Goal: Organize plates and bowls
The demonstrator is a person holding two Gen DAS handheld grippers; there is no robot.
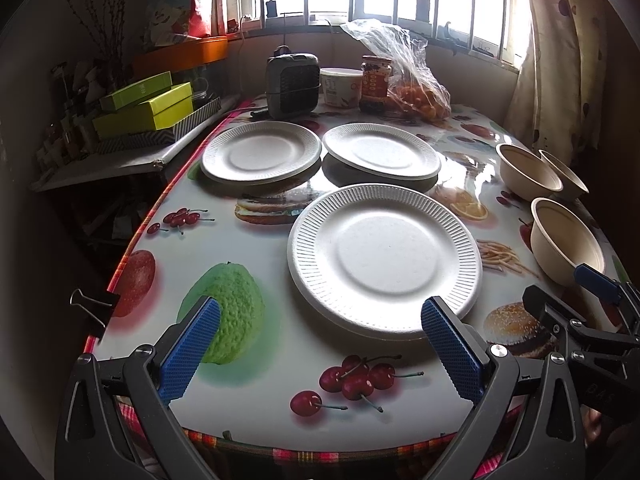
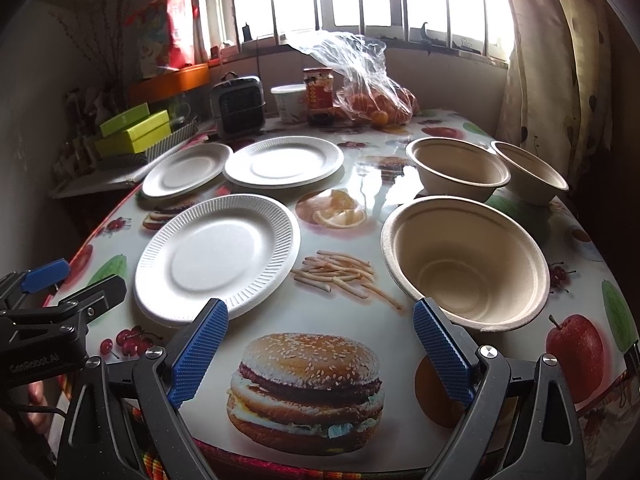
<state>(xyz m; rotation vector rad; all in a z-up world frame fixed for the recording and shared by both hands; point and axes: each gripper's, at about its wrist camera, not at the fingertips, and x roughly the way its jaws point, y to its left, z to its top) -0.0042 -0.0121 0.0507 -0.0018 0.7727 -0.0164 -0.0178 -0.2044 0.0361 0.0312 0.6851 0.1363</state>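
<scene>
Three white paper plates lie on the printed tablecloth: a near plate [image 1: 384,260] [image 2: 218,254], a far left plate [image 1: 261,152] [image 2: 186,170] and a far middle plate [image 1: 382,152] [image 2: 284,162]. Three beige paper bowls stand at the right: a near bowl [image 1: 568,240] [image 2: 466,262], a middle bowl [image 1: 528,172] [image 2: 458,170] and a far bowl [image 1: 564,174] [image 2: 530,172]. My left gripper [image 1: 320,320] is open and empty, just short of the near plate. My right gripper [image 2: 320,320] is open and empty, between the near plate and the near bowl.
At the table's far end stand a small grey heater [image 1: 294,84], a white tub [image 1: 341,86], a jar [image 1: 375,82] and a plastic bag of oranges [image 1: 416,92]. Green boxes [image 1: 148,110] sit on a shelf at the left. A binder clip [image 1: 94,306] grips the table's left edge.
</scene>
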